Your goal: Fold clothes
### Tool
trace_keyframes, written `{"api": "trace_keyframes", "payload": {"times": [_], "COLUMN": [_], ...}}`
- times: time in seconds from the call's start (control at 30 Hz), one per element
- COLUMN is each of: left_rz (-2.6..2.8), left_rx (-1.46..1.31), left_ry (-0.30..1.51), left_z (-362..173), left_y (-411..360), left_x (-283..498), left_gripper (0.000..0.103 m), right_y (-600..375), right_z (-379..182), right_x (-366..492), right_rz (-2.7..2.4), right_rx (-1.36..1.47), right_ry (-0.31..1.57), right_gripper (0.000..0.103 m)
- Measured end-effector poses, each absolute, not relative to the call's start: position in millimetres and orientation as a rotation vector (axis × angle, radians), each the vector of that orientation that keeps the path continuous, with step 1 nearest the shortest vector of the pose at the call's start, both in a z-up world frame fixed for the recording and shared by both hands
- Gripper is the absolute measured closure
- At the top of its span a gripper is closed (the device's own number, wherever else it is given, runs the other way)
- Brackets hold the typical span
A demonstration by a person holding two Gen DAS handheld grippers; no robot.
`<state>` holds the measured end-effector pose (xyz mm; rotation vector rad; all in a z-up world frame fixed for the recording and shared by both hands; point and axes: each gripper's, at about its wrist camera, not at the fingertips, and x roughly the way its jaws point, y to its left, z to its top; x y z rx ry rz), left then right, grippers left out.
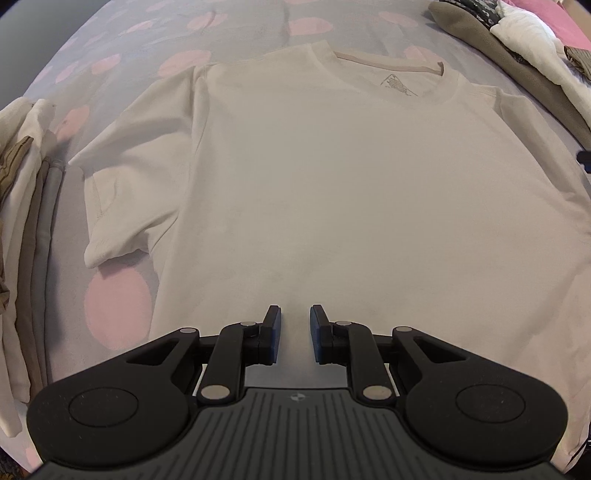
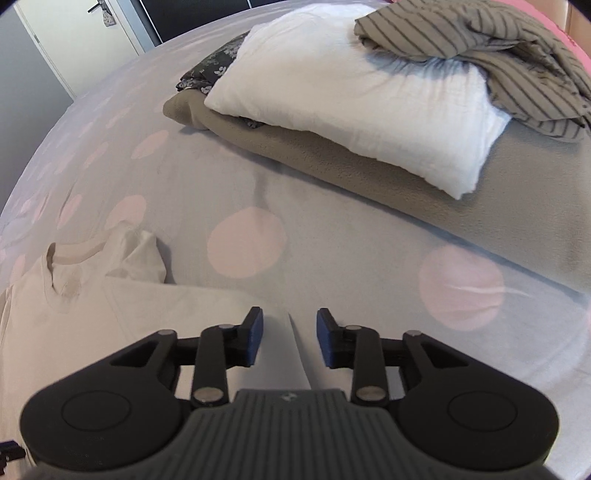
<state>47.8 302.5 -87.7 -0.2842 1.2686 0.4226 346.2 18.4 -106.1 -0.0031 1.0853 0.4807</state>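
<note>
Both grippers (image 1: 295, 334) (image 2: 290, 338) — black linkages, blue pads, silver rivets, ribbed grey bodies.

Grey pink-dotted bedspread (image 2: 258, 177), white door (image 2: 122, 26)

You have a matt, soft cream cotton T-shirt (image 1: 332, 177) on a smooth spotted bedsheet (image 2: 332, 236), near a fuzzy taupe fleece blanket (image 2: 461, 206), your fingers (image 1: 274, 332) matt black plastic.
</note>
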Motion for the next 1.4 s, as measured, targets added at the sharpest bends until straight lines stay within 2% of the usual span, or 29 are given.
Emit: {"api": "trace_keyframes", "payload": {"times": [0.2,0.23,0.33,0.37,0.53,0.7,0.73,0.77,0.8,1.07,1.23,1.4], "left_rz": [0.400,0.398,0.394,0.393,0.392,0.402,0.406,0.409,0.414,0.428,0.443,0.455], "left_rx": [-0.266,-0.265,-0.261,-0.261,-0.257,-0.254,-0.254,-0.255,-0.258,-0.254,-0.240,-0.220], "left_ry": [1.280,1.283,1.290,1.289,1.279,1.280,1.280,1.279,1.277,1.247,1.238,1.244], "left_z": [-90.5,-91.2,-92.1,-91.7,-88.5,-87.7,-87.5,-87.1,-86.1,-73.2,-65.7,-62.2], "left_y": [299.5,299.3,298.7,298.4,297.1,298.0,298.4,299.0,299.7,305.1,306.0,305.5], "left_x": [53.5,53.7,53.8,53.5,50.4,49.4,49.8,49.8,49.4,35.2,14.6,-12.6], "left_gripper": [0.088,0.088,0.088,0.088,0.088,0.088,0.088,0.088,0.088,0.088,0.088,0.088], "right_y": [44.4,51.5,64.4,64.8,40.4,16.4,14.7,16.3,16.8,1.6,-15.0,-25.9], "right_z": [-129.9,-130.6,-127.0,-124.0,-106.8,-110.7,-112.3,-111.3,-108.7,-82.5,-65.2,-63.6], "right_x": [341.0,335.6,323.5,322.3,330.3,344.4,345.3,343.9,342.8,323.4,284.6,236.2], "right_rz": [0.523,0.525,0.548,0.551,0.424,0.301,0.293,0.277,0.267,0.298,0.398,0.572], "right_rx": [-0.023,-0.072,-0.180,-0.185,-0.172,-0.129,-0.127,-0.149,-0.167,-0.149,-0.189,-0.273], "right_ry": [1.142,1.122,1.072,1.064,0.980,1.015,1.021,1.010,0.993,0.969,0.955,1.018], "right_gripper": [0.058,0.061,0.090,0.094,0.094,0.092,0.088,0.076,0.074,0.074,0.074,0.076]}}
